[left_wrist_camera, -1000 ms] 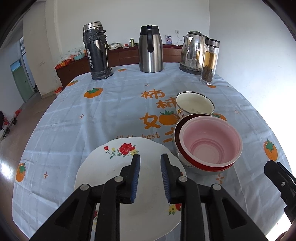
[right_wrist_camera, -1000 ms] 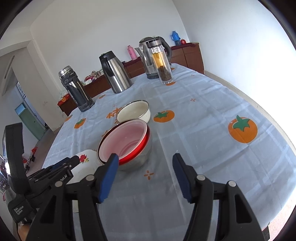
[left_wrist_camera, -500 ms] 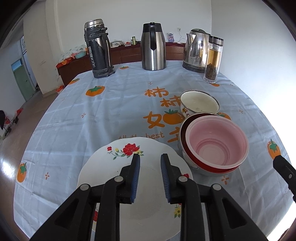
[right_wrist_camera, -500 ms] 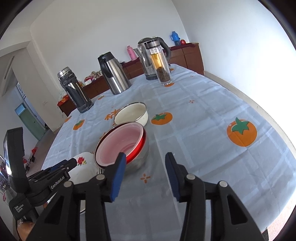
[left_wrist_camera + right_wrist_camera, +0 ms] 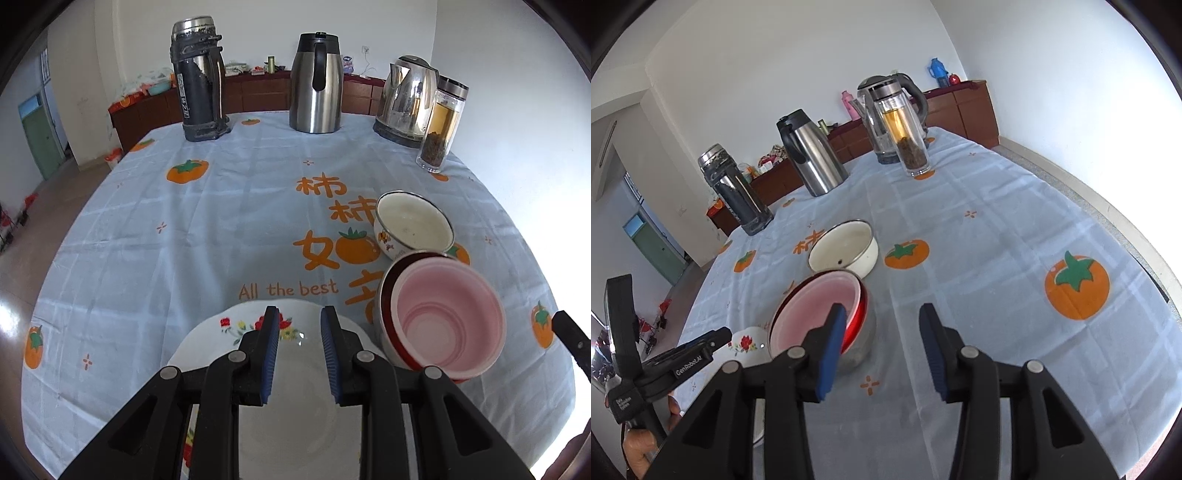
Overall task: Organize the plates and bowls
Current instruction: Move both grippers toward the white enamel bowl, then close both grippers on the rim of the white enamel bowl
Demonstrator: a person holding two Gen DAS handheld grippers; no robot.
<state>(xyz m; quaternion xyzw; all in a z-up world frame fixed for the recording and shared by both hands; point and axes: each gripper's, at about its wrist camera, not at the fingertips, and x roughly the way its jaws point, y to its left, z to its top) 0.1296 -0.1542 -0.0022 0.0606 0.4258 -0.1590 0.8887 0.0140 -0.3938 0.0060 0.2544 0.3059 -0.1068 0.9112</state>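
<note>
left gripper (image 5: 299, 332) hangs over the floral plate (image 5: 207, 343), jaws narrow, nothing between them. right gripper (image 5: 882, 332), jaws partly apart and just been reopening a bit, empty, sits just right of the pink bowl (image 5: 448, 317) nested in a steel bowl (image 5: 862, 338). white enamel bowl (image 5: 413, 221) sits just behind the stack, plate just left of it.

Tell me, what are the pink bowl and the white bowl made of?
The pink bowl looks like matte plastic: soft colour, dull, ridged rings inside. The white bowl seems glossy enamelled metal: thin dark rim, painted flower, though it could be ceramic.
</note>
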